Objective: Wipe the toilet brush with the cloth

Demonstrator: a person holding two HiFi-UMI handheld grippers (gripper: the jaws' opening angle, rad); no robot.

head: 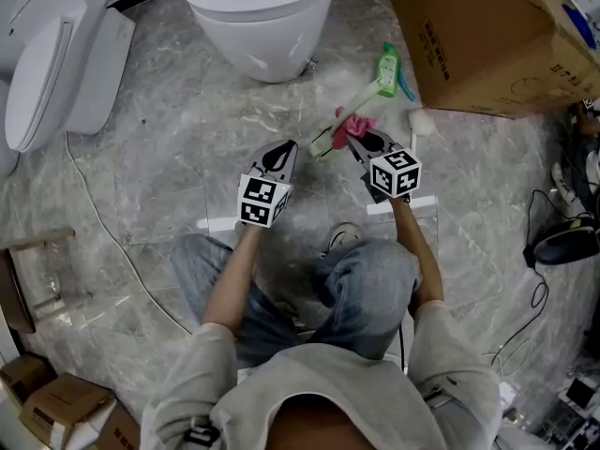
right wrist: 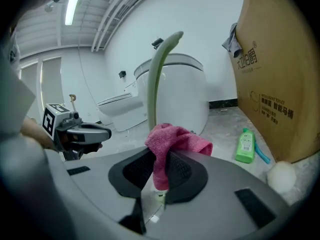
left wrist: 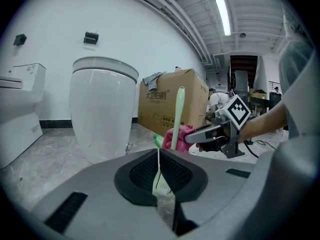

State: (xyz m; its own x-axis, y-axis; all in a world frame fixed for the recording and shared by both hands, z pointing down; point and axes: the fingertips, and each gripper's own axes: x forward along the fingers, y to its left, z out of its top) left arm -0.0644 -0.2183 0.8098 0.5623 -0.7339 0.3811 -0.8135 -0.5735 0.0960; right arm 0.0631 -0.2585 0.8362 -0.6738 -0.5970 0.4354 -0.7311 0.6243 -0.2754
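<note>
Grey marble floor lies under you, with a white toilet ahead and a cardboard box to the right. A green bottle lies just beside the box.

You have the toilet brush between the two grippers, its pale green handle slanting away toward the bottle. Your left gripper is clamped on the bristled end; the left gripper view shows its jaws pressed together on that thin pale edge. Your right gripper is closed on the pink cloth. One fold is pinched between its jaws and the rest is bunched against the handle, close to the bristles.

So both things are in hand and the cloth is on the brush, which reads as wiping under way at the low end of the handle. The long stretch of handle beyond the cloth looks like the part left to cover, and the bristled end under your left jaws cannot be reached as held. Whether any part is already clean, the pictures do not tell
</note>
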